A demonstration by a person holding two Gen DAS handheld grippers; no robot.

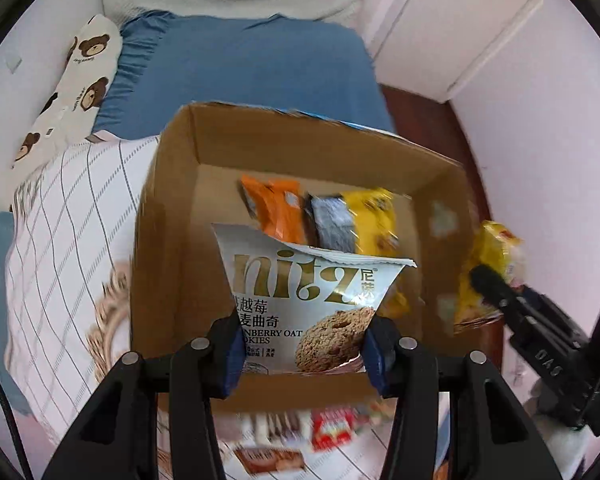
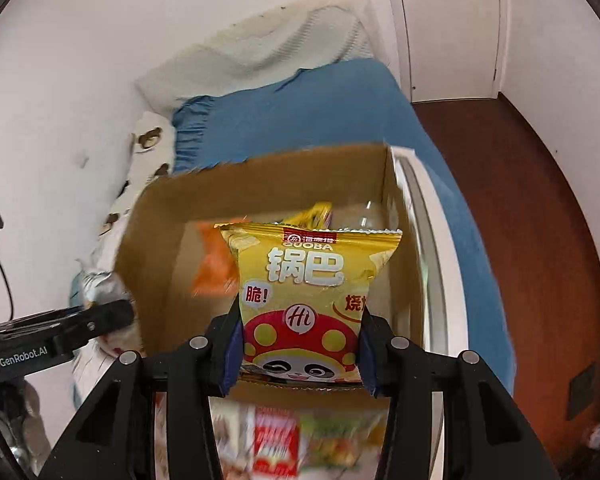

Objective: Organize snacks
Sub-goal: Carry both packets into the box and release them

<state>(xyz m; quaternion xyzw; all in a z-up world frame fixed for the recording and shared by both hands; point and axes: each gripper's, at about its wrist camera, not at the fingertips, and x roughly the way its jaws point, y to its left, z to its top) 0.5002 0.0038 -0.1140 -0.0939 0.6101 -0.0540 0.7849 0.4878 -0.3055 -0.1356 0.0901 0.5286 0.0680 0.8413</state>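
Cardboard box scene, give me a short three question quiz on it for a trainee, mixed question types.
1. True or false: the left gripper is shut on a white cranberry oat cookie packet.
2. Multiple choice: the right gripper holds A) an orange packet B) a yellow guoba snack packet C) nothing.
3. Fill in: both held packets hang over the open ____, which already has an orange packet inside.

Key: 1 true; 2 B; 3 cardboard box.
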